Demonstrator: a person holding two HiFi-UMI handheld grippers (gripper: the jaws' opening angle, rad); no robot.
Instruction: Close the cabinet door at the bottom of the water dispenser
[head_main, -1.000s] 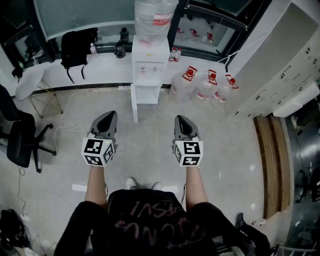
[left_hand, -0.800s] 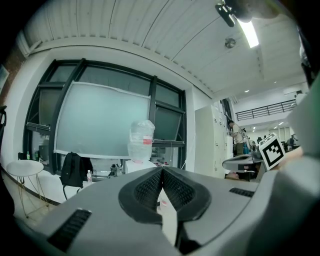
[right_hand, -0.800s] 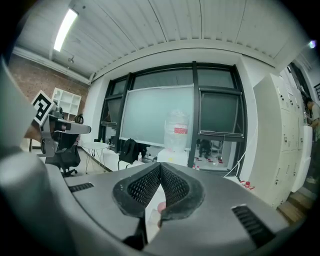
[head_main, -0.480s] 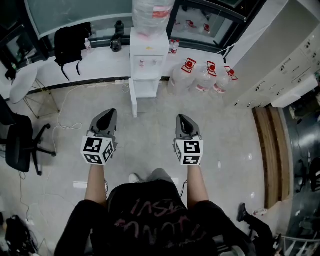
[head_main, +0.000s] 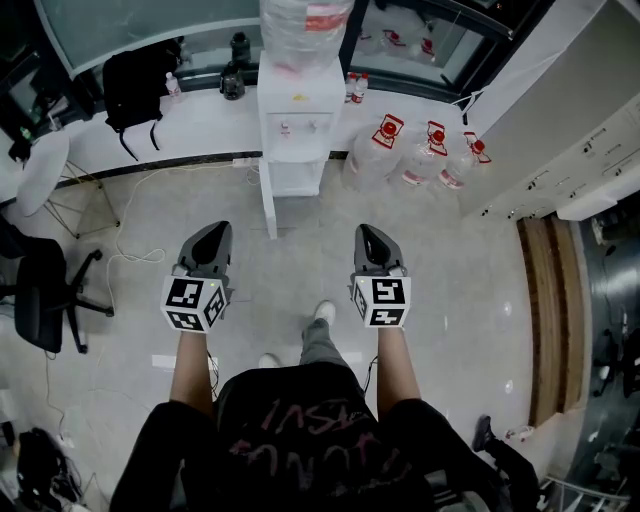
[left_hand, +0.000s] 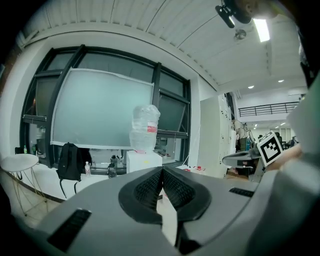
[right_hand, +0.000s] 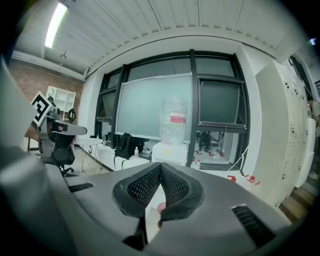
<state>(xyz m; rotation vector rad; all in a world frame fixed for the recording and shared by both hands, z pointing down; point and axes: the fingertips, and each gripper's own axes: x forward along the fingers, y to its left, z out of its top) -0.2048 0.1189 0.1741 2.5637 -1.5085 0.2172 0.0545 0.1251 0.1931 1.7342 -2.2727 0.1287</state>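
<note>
A white water dispenser (head_main: 297, 110) with a clear bottle (head_main: 305, 30) on top stands against the far ledge. Its bottom cabinet door (head_main: 268, 208) hangs open, swung out toward me on the left side of the cabinet. My left gripper (head_main: 213, 240) and right gripper (head_main: 368, 240) are held side by side above the floor, well short of the dispenser. Both are shut with nothing in them. In the left gripper view the dispenser (left_hand: 143, 161) rises behind the shut left gripper (left_hand: 162, 172). In the right gripper view the dispenser (right_hand: 169, 150) shows above the shut right gripper (right_hand: 160, 170).
Several large water jugs (head_main: 415, 160) sit on the floor to the right of the dispenser. A black backpack (head_main: 135, 85) leans on the ledge at the left, near a white round stool (head_main: 40, 170) and a black office chair (head_main: 45, 290). White lockers (head_main: 590, 120) line the right side.
The person has stepped forward: one foot now shows ahead of the body between the grippers. Both grippers stay shut and level.
</note>
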